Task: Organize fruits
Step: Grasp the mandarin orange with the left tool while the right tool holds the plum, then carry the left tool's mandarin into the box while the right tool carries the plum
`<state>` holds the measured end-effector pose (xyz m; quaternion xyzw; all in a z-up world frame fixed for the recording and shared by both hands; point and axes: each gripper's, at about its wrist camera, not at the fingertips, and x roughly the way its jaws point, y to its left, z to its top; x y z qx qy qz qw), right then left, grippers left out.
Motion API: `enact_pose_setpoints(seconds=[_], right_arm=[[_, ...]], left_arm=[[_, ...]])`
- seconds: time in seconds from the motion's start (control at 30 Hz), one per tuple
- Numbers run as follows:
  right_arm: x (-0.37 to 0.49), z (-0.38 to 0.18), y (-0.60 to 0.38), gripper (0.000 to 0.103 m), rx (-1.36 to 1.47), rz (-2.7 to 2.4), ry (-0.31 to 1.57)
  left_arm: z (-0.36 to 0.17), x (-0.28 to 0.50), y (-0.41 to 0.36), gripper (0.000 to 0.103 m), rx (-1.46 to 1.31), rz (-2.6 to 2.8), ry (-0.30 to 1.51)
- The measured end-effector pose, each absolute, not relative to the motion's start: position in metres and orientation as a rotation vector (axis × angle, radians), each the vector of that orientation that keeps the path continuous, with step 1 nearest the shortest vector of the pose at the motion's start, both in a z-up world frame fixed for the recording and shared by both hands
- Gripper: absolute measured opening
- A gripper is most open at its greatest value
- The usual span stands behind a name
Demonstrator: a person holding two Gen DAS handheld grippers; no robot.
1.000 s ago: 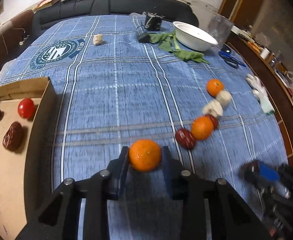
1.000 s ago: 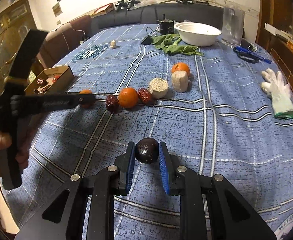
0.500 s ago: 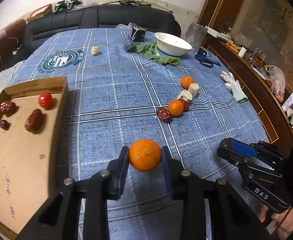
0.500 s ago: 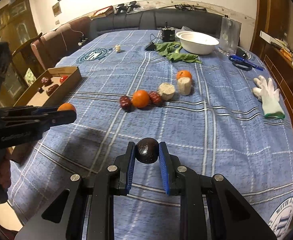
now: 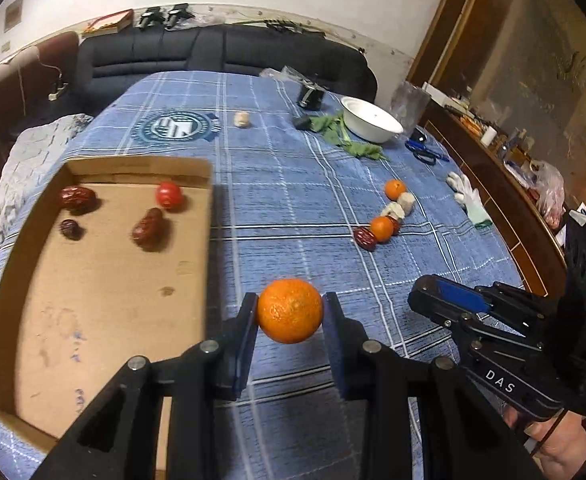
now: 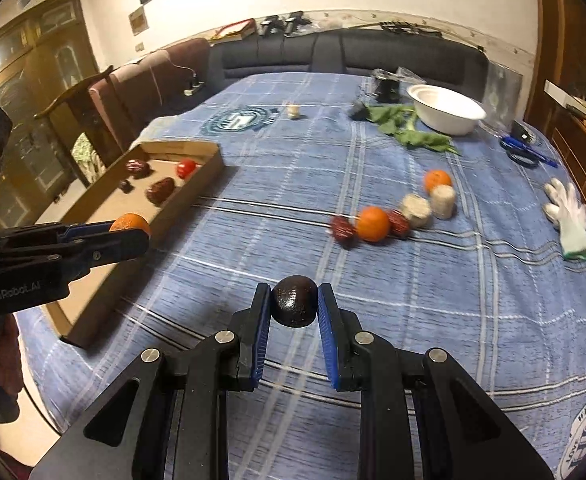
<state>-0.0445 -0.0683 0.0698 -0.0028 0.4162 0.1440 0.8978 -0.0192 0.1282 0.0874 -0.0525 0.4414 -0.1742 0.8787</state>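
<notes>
Left tool (image 5: pixel 289 312), clamped on round orange mandarin (image 5: pixel 290 310), has travelled beside shallow cardboard tray (image 5: pixel 93 280); right tool (image 6: pixel 294 306) clamps dark round fruit (image 6: pixel 295 306); deposit follows.

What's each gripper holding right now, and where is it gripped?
Left gripper: orange, pinched at its sides. Right gripper: dark round fruit, also by its sides.

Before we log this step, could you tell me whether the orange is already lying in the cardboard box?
No, the orange is clamped in the left gripper, outside the cardboard box.

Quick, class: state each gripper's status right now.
Left gripper: shut on the orange.
Right gripper: shut on the dark round fruit.
</notes>
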Motion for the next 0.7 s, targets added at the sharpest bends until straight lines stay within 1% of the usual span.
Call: enact_pose_setpoints(seconds=[0.43,0.7], right_arm=[[-0.030,0.088,0.010,0.023,-0.039,0.419,0.833],[-0.011,0.091,0.064,0.022,-0.073,0.496,0.838]], left_arm=[[0.092,-0.018,0.209,0.035,-0.177,-0.247,0.891],[0.082,-0.001,0.261,0.034,-0.206,-0.149,0.890]])
